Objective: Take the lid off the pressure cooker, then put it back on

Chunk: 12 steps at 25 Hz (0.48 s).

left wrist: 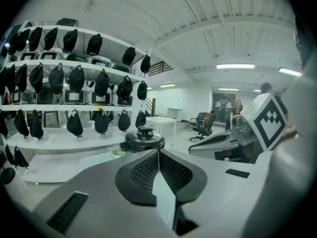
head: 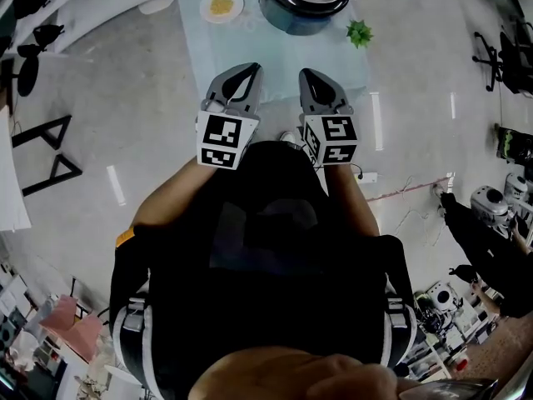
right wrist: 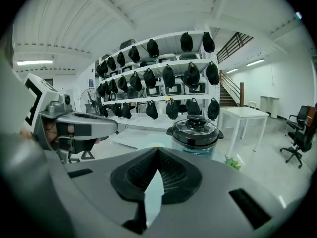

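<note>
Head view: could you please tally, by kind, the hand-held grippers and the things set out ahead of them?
Pressure cooker: 1
Plate: 1
Green plant: 1
Hand-held gripper: 2, the left hand-held gripper and the right hand-held gripper
Total: 5

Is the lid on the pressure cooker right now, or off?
On. The black round lid, knob on top, sits level on the pale blue pressure cooker, with no gap showing around its rim.
</note>
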Tool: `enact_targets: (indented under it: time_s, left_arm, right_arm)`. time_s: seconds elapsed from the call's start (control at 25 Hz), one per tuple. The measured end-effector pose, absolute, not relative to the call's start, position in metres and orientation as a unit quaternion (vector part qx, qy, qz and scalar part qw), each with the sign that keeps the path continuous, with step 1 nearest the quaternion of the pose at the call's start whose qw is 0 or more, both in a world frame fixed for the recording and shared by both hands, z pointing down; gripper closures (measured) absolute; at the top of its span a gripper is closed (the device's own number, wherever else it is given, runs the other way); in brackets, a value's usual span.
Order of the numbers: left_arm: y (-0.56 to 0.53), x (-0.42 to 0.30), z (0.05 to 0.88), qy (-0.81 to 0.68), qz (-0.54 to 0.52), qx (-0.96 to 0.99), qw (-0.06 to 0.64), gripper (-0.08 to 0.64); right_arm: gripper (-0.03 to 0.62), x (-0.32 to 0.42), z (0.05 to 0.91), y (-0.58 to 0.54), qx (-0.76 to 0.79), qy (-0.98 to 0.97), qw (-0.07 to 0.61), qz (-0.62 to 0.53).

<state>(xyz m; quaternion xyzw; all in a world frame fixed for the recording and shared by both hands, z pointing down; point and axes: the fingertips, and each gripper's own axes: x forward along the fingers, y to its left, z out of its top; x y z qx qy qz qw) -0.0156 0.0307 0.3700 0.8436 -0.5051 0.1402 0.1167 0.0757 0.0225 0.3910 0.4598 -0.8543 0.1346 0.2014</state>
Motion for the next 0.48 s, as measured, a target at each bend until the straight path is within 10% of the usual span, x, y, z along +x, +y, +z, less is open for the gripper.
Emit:
enact_targets:
  time_s: [0.48]
  left_arm:
    - [0.082, 0.056, 0.361, -0.541, 0.141, 0.82, 0.121, 0.546]
  right_arm:
    - [0.574, 0.139, 0.373, 0.067, 0.42, -0.879, 0.189, 0.125]
